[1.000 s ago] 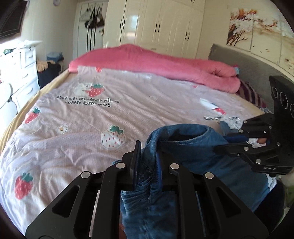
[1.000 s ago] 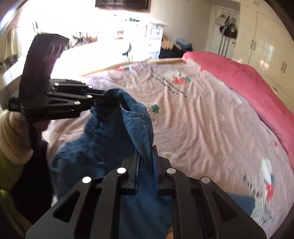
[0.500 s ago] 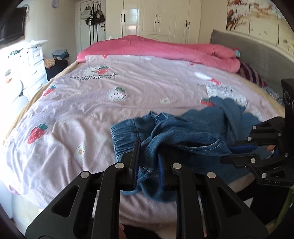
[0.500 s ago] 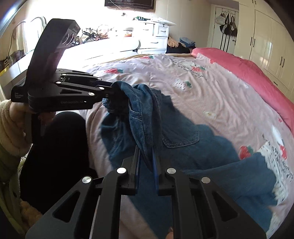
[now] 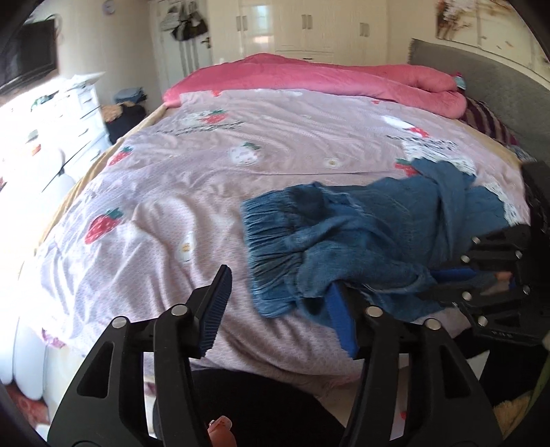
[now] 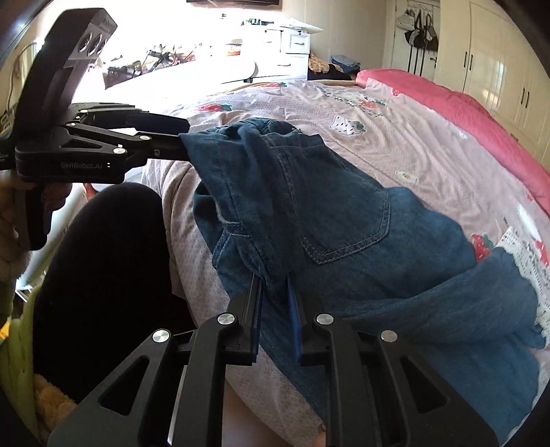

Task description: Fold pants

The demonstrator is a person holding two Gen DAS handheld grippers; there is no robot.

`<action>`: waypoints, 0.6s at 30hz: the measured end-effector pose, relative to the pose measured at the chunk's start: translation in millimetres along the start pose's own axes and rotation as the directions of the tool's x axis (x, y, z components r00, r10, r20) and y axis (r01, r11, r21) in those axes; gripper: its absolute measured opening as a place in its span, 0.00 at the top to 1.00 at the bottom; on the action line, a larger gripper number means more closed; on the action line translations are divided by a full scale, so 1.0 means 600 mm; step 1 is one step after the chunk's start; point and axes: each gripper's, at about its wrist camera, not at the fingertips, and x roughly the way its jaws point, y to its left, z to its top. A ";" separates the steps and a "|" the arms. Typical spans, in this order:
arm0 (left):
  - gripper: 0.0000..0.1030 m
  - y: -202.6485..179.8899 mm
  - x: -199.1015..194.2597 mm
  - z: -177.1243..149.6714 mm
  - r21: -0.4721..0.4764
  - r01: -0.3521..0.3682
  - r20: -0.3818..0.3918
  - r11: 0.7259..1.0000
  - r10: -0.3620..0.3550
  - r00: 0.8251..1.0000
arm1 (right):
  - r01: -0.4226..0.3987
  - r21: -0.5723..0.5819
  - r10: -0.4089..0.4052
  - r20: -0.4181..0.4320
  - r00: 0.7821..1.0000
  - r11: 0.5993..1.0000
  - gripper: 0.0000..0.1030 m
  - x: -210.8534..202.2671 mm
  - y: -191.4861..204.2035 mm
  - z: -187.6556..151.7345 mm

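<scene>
**Denim pants laid on the quilt as the left jaws spread**

The crumpled blue denim pants (image 5: 361, 240) lay on the pink strawberry-print quilt (image 5: 240, 165) near the bed's front edge. Their gathered elastic waistband faced the left wrist camera, and the legs trailed away toward the grey padded headboard (image 5: 481, 79). In the right wrist view a stitched back pocket faced up on the spread cloth.

The black left gripper (image 5: 278, 306) had just been opening. Its jaws stood well apart. The left finger hung over bare quilt, clear of the cloth. The right finger, with its blue pad, lay against the near edge of the waistband, and nothing was pinched between the two. In the right wrist view the same gripper's tip met the far end of the waistband, though the jaws could not be read from there.

The black right gripper (image 6: 275, 299) had also just begun to ease open. A fold of denim ran up between its narrow jaws, which stood only slightly parted. The cloth looked caught between the blue pads, and a ridge of it rose from them toward the left gripper.

A folded pink blanket (image 5: 309, 75) lay across the far side of the bed. White wardrobes (image 5: 309, 24) stood behind it.
</scene>
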 end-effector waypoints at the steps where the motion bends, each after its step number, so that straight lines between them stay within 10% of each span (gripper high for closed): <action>1: 0.52 0.006 -0.002 0.001 -0.021 -0.010 0.006 1.000 0.010 1.000 | -0.017 0.007 0.016 0.019 1.000 1.000 0.84 -0.005 0.000 0.001; 18: 0.31 0.014 -0.011 -0.024 -0.011 -0.004 -0.086 1.000 0.003 0.996 | -0.052 0.076 0.053 -0.020 0.998 0.996 0.76 0.005 -0.011 -0.011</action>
